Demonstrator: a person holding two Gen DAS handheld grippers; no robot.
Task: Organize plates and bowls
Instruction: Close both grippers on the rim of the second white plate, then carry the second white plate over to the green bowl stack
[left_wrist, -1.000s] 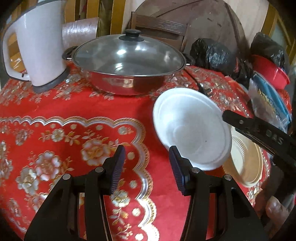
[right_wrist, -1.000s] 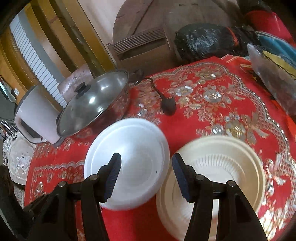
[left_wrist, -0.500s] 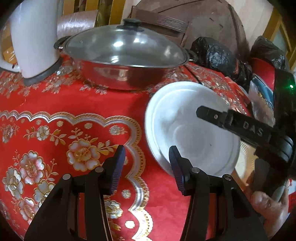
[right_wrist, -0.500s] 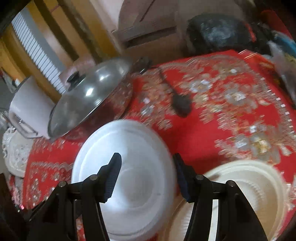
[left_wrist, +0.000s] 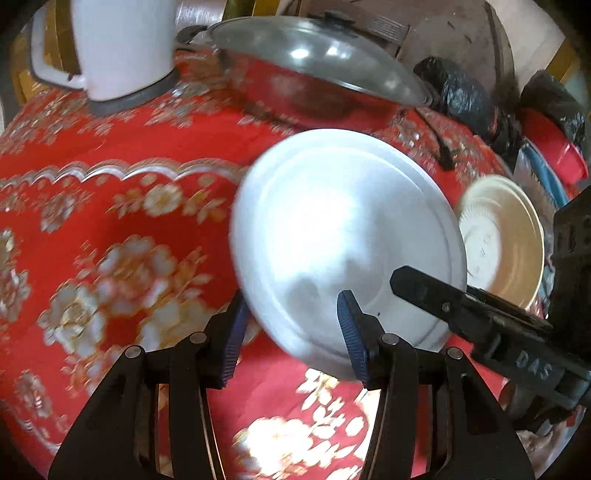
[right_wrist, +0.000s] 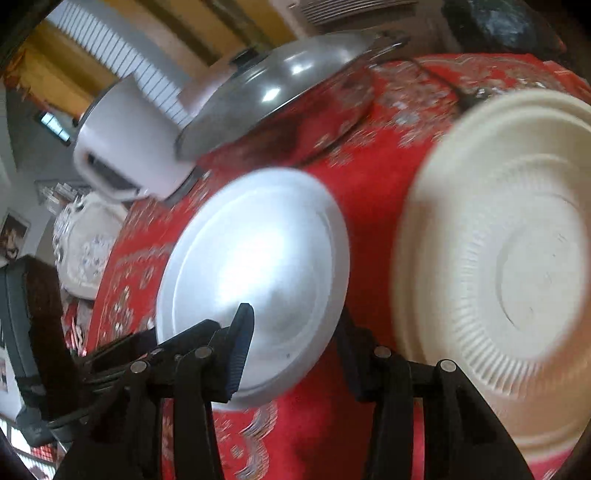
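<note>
A white bowl (left_wrist: 343, 236) sits on the red tablecloth (left_wrist: 110, 147). Its near left rim lies between the fingers of my left gripper (left_wrist: 291, 332), which is open, pads not pressing. From the right, a black finger (left_wrist: 436, 295) of the other gripper reaches over the bowl's edge. In the right wrist view the white bowl (right_wrist: 255, 266) has its right rim between the jaws of my right gripper (right_wrist: 295, 343). Those jaws are closing, with a gap still showing at the pads. A cream ribbed plate (right_wrist: 509, 258) lies just right of the bowl, also as the cream plate (left_wrist: 502, 236).
A steel pot with a glass lid (left_wrist: 317, 74) and a white kettle (left_wrist: 122, 48) stand at the back. Black bags (left_wrist: 461, 92) and a red container (left_wrist: 554, 147) crowd the back right. A dark spoon (left_wrist: 443, 147) lies on the cloth behind the bowl.
Both grippers have come down and forward onto the white bowl, the left sliding right to its rim. The right gripper swung left from between the two dishes, and its jaws have narrowed.
</note>
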